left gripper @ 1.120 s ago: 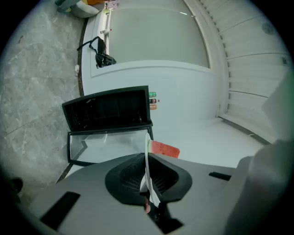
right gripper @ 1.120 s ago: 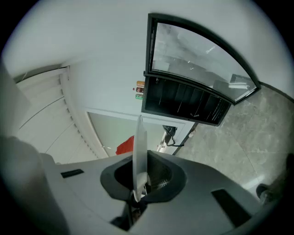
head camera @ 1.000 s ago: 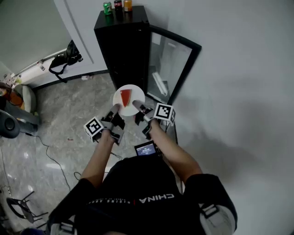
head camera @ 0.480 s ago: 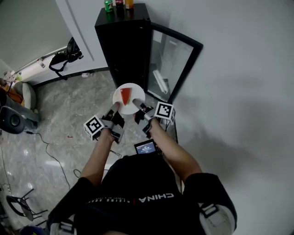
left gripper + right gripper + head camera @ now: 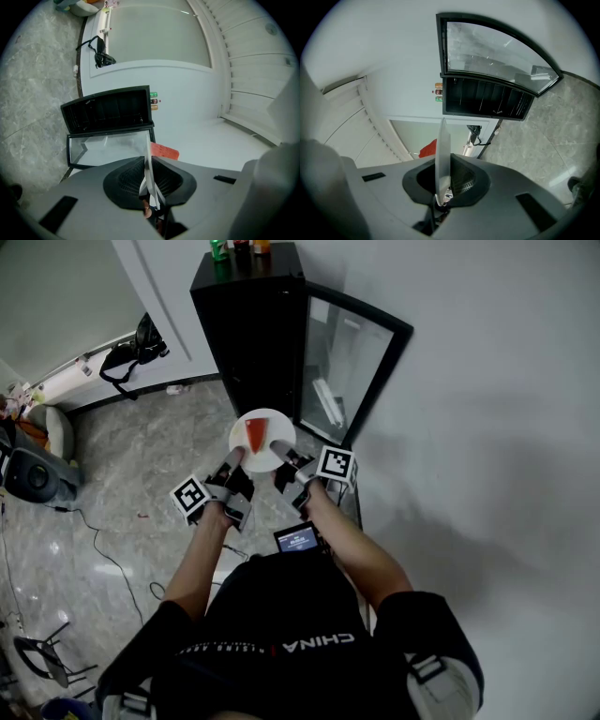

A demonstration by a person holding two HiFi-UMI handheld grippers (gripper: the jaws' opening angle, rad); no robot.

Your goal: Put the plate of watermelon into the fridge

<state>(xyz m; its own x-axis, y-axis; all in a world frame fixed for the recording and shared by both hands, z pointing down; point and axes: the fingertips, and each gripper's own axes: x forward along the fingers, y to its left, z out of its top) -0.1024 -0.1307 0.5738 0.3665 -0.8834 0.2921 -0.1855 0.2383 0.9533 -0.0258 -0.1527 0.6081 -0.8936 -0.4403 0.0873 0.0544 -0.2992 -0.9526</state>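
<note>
A white plate carries a red watermelon wedge and is held level in front of the black fridge. My left gripper is shut on the plate's near-left rim. At the near-right rim my right gripper is shut on the plate too. The left gripper view shows the plate edge-on between the jaws, with the wedge beyond it. The plate and wedge appear the same way in the right gripper view. The fridge's glass door stands open to the right.
Several drink cans stand on top of the fridge. A black bag lies by the wall at the left, and a cable runs over the marble floor. The open door sits close to the white wall on the right.
The plate and both grippers have shifted slightly toward the fridge; the view has drifted a little. Both grips are unchanged.
</note>
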